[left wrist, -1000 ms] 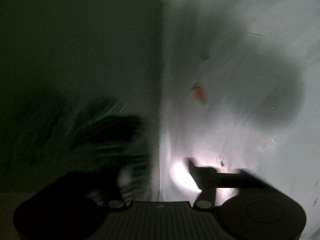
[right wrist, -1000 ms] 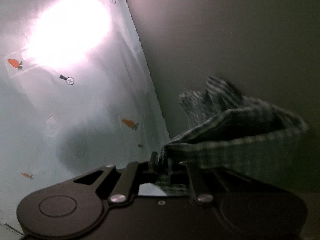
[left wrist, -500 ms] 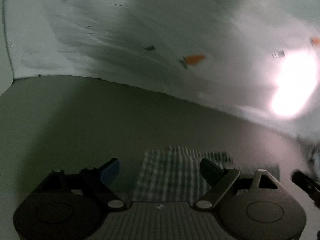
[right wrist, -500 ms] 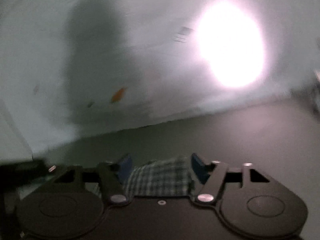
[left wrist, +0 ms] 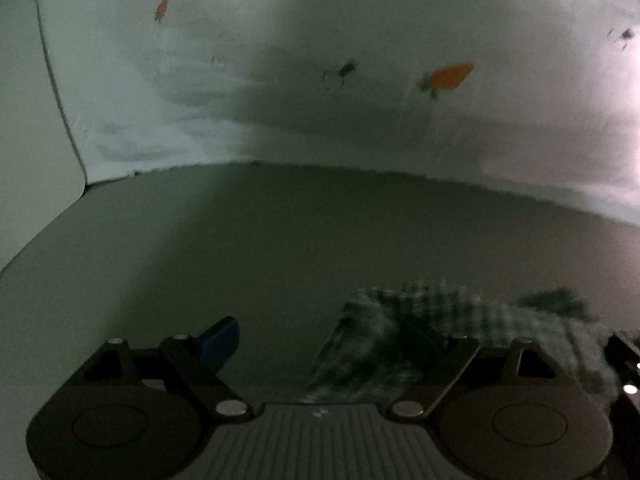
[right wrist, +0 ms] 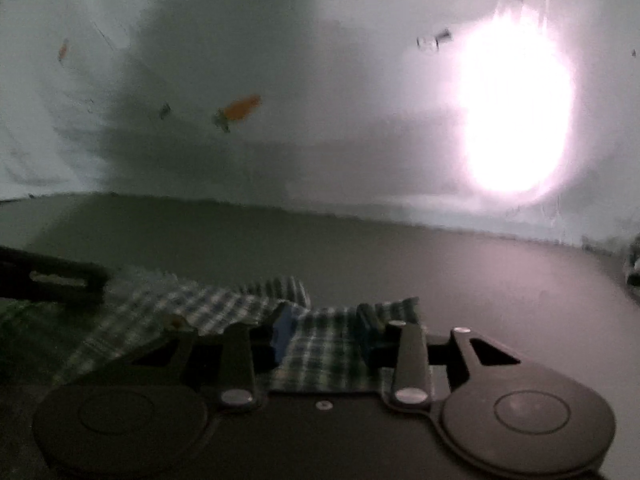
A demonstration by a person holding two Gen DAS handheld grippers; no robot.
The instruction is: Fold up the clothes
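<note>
Setting: a dim grey table meets a pale wall sheet printed with small orange carrots; a harsh white glare burns on that sheet, ahead and right of the right jaws.

Garment: a green-and-white checked cloth lies rumpled on the table, spread from between the right jaws out to their left side. In the left wrist view the same cloth bunches over the right-hand finger of the left jaws and beyond it.

Left gripper: jaws stand wide and are opening; the blue pad on its left finger is bare over the table, and cloth drapes at the other finger with no pinch visible.

Right gripper: jaws stand at a middling gap and are closing, with a flap of checked cloth lying between the blue-tipped fingers; the pads do not appear to press it yet.

Stage: judged as regrasping to start or straighten a fold; the cloth is far from flat.

Risk: the closing right jaws may catch several bunched layers instead of one edge, dragging the heap rather than folding it.

Risk: cloth snagged on the left finger could be pulled askew when that hand moves off.

Risk: blur, gloom and glare hide the hem, so a pinch may land off the edge.
</note>
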